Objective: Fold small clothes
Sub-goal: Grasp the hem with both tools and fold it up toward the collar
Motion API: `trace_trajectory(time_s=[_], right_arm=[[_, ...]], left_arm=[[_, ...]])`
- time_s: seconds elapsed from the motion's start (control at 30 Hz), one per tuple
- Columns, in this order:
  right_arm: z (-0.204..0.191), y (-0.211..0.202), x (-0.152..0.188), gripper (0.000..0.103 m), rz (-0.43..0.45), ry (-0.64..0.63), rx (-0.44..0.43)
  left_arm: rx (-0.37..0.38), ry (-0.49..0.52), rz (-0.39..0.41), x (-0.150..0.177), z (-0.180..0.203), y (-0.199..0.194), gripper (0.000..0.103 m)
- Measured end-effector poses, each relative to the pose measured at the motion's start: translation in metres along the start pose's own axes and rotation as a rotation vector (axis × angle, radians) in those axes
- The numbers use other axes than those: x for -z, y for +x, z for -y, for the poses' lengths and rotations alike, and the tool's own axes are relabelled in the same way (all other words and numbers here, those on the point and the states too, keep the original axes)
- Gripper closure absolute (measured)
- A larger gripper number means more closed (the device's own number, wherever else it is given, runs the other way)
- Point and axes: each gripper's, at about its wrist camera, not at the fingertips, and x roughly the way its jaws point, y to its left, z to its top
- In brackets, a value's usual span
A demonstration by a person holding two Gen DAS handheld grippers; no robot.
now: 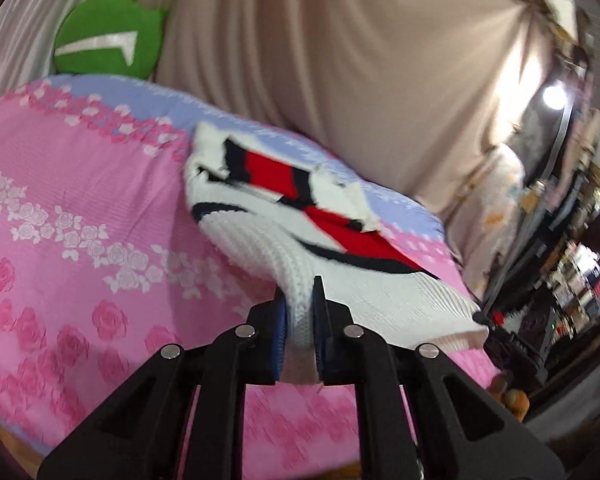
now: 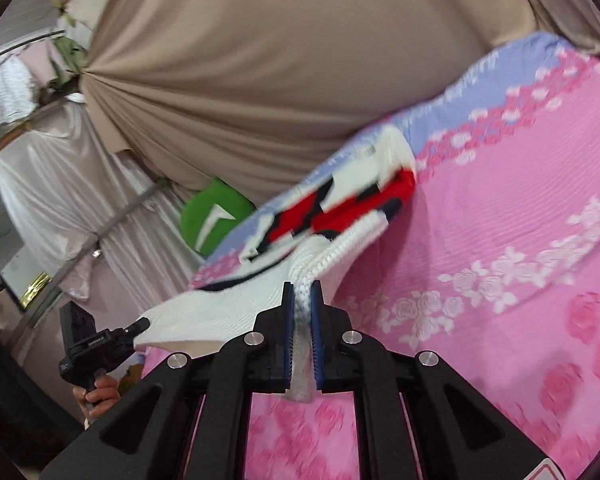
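White knit, ribbed and chunky, with red blocks and black stripes: a small sweater (image 1: 300, 216), lifted at its near hem and stretched back over a bed (image 1: 80, 208). Far end of the sweater (image 2: 340, 208) close to or on the sheet; cannot tell which through the blur. Bed covered in a pink sheet printed with roses, white flower bands and a lilac strip along the far edge.

Left tongs (image 1: 299, 312) clamped on one near edge of the sweater, blue pads pressing a bunched fold of white knit between them. Right tongs (image 2: 302, 308) clamped likewise on the other near edge, a thin pinch of white knit caught between the blue pads and hanging a little below them. Hem slack and sagging between the two grips.

In the right wrist view, left tongs (image 2: 142, 326) seen from the side at the lower left, tip touching the sweater's corner, with a hand (image 2: 98, 398) wrapped around the black handle beneath.

Green round cushion (image 1: 110, 42) with a white mark at the head of the bed, against beige draped curtains (image 1: 320, 60). Same cushion (image 2: 214, 216) visible beyond the sweater in the right wrist view. Cluttered dark shelves (image 1: 572, 276) at the far right, blurred.
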Motion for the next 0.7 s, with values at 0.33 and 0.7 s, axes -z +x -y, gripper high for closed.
trace_trajectory(time_s=[0.33,0.7], right_arm=[[-0.04,-0.039,-0.067,0.098,0.188,-0.116,-0.167],[0.074,0.182,-0.157,0.097,0.045,-0.018,0.126]], left_arm=[[0.0,0.123,0.2,-0.051,0.036,-0.043,0.092],[-0.338,-0.022,-0.073,-0.165,-0.026,0.224,0.09]])
